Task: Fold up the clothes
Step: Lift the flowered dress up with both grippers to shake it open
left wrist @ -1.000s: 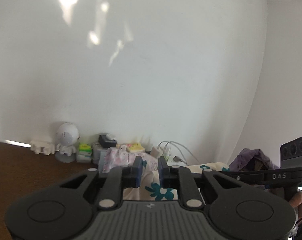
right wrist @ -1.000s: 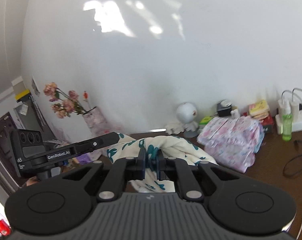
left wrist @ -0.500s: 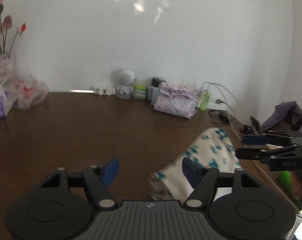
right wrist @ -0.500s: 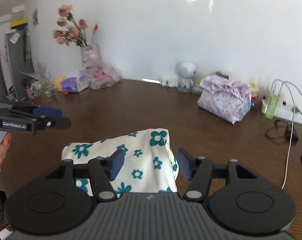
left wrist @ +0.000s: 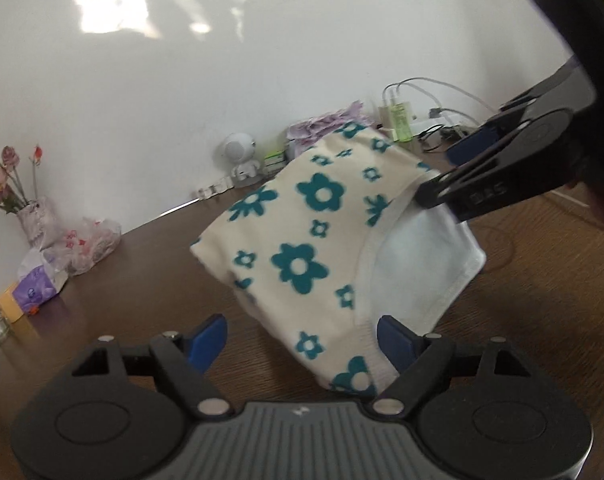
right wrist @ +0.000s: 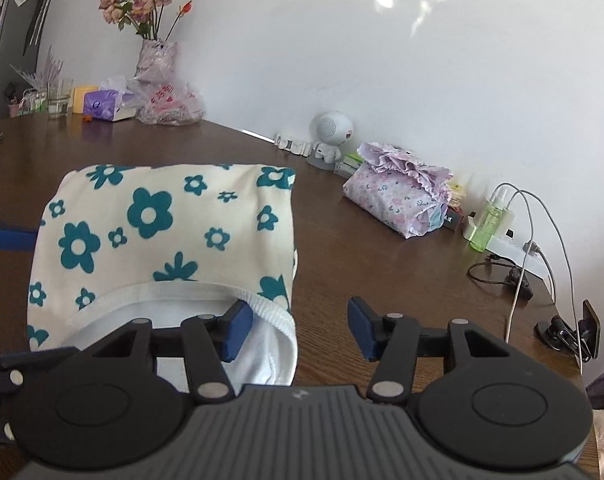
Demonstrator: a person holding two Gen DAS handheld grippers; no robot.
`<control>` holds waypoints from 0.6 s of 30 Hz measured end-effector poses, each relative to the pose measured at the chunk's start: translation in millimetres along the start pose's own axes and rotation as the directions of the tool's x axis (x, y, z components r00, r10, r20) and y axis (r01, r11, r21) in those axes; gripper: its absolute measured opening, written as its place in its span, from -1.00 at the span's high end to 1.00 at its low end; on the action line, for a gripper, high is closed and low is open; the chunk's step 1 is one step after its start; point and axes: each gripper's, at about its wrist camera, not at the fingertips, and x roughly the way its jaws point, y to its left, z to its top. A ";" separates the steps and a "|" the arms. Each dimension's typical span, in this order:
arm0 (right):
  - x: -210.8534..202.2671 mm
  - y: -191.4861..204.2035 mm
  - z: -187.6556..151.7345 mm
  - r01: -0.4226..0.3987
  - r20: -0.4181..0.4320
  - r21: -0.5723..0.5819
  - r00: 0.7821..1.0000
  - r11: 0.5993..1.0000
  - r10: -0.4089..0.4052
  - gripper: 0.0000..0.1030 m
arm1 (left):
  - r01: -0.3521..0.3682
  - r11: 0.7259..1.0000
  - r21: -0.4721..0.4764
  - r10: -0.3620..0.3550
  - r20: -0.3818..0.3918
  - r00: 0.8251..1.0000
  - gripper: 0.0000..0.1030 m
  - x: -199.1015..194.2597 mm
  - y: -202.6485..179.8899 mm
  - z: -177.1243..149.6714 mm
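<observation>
The cream cloth with teal flowers (right wrist: 162, 232) lies folded, its white inside showing. The left gripper (left wrist: 302, 338) is opening around its corner. The right gripper (right wrist: 296, 328) is closing, the cloth's edge between its jaws, not pinched.

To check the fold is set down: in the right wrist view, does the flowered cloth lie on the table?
Yes, the flowered cloth lies folded on the brown table.

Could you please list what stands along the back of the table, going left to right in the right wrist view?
Flower vase → purple tissue box → crinkled plastic bag → white round robot figure → folded pink floral cloth → green bottle.
</observation>
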 end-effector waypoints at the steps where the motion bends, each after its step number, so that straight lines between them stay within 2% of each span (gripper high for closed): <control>1: -1.6 -2.8 -0.1 0.003 0.010 0.017 1.000 1.000 -0.003 -0.04 | -0.012 1.000 0.002 0.012 -0.025 1.000 -0.59 4.3 5.3 -2.4; 2: -1.9 -7.9 -0.7 0.009 0.013 0.041 1.000 0.999 -0.009 -0.04 | -0.023 1.000 0.005 0.023 -0.050 0.998 -0.59 8.6 10.7 -4.9; 5: 0.7 -19.0 -4.7 0.019 0.014 0.095 1.000 0.995 -0.020 -0.04 | -0.061 0.998 -0.030 0.060 -0.054 0.997 -0.58 11.7 29.7 -8.4; 7: 4.5 -11.5 -9.1 0.026 -0.006 0.073 1.000 0.997 -0.025 0.00 | -0.086 0.996 -0.024 0.085 -0.047 0.995 -0.49 10.0 34.9 -8.1; 8: 6.4 -5.6 -11.5 0.035 -0.016 0.050 0.999 0.998 -0.035 0.09 | -0.095 0.995 -0.021 0.094 -0.045 0.995 -0.31 9.4 37.0 -7.8; 9: 8.0 2.0 -13.6 0.039 -0.027 0.018 0.999 0.999 -0.038 0.14 | -0.089 0.996 -0.024 0.088 -0.053 0.995 0.03 9.1 39.2 -7.5; 10: 8.6 7.8 -15.0 0.022 -0.034 0.001 0.999 1.000 -0.022 0.26 | -0.066 0.997 -0.042 0.063 -0.069 0.996 0.27 8.8 41.7 -7.6; 11: 9.3 13.1 -16.1 0.002 -0.042 -0.009 0.999 1.000 -0.002 0.48 | -0.035 0.997 -0.071 0.028 -0.098 0.995 0.72 10.1 44.8 -8.3; 12: 10.2 17.0 -16.5 -0.029 -0.053 0.001 0.998 1.000 0.029 0.63 | 0.010 0.995 -0.100 -0.022 -0.125 0.992 0.94 10.7 47.1 -9.0; 13: 10.8 20.4 -16.0 -0.050 -0.061 0.017 0.997 0.999 0.051 0.94 | 0.033 0.990 -0.136 -0.050 -0.124 0.991 0.94 8.6 51.1 -9.4; 15: 4.8 27.5 -10.6 -0.017 -0.045 0.023 0.999 1.000 0.018 0.98 | 0.037 0.982 -0.186 -0.052 -0.080 0.995 0.96 -2.3 64.5 -0.6; 17: -19.2 30.3 8.0 0.042 0.040 0.009 0.998 0.999 -0.042 0.98 | 0.042 0.973 -0.227 -0.039 0.017 0.999 0.97 -23.4 87.8 21.8; 18: -35.5 30.3 23.1 0.062 0.096 0.004 0.993 0.998 -0.062 0.98 | 0.055 0.974 -0.222 -0.035 0.089 0.995 0.97 -38.2 100.2 40.0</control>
